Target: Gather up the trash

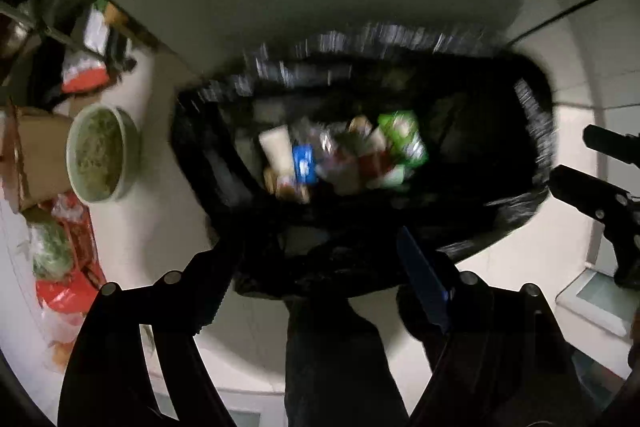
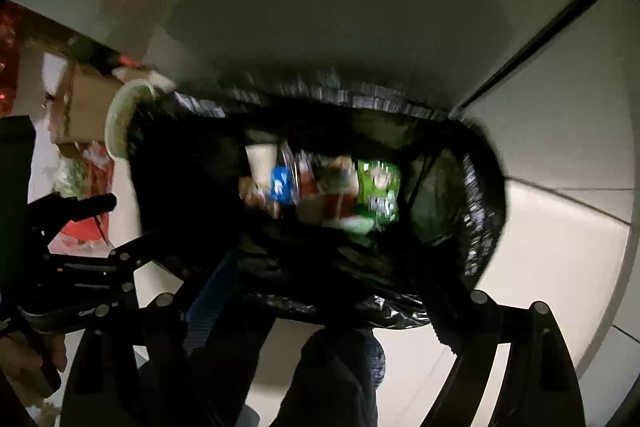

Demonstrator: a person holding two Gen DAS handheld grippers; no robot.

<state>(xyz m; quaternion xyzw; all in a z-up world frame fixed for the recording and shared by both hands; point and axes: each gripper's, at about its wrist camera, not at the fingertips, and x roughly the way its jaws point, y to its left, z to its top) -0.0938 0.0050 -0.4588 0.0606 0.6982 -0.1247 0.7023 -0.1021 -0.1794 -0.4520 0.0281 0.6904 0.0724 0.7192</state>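
Both grippers, left gripper [image 1: 316, 291] and right gripper [image 2: 332, 303], stand apart at 6 o'clock over the black trash bag [image 1: 536, 123]; pinch its near rim evenly.

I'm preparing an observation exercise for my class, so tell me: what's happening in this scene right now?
A person is collecting trash, holding a hand-held gripper in each hand above a bin lined with a black plastic bag. The left hand-held gripper and the right hand-held gripper both point down at the bag's near rim with jaws open, gripping nothing. Inside lie a green snack packet, a blue wrapper and a pale paper cup. A round green bowl of leftover food sits on the floor beside the bin.
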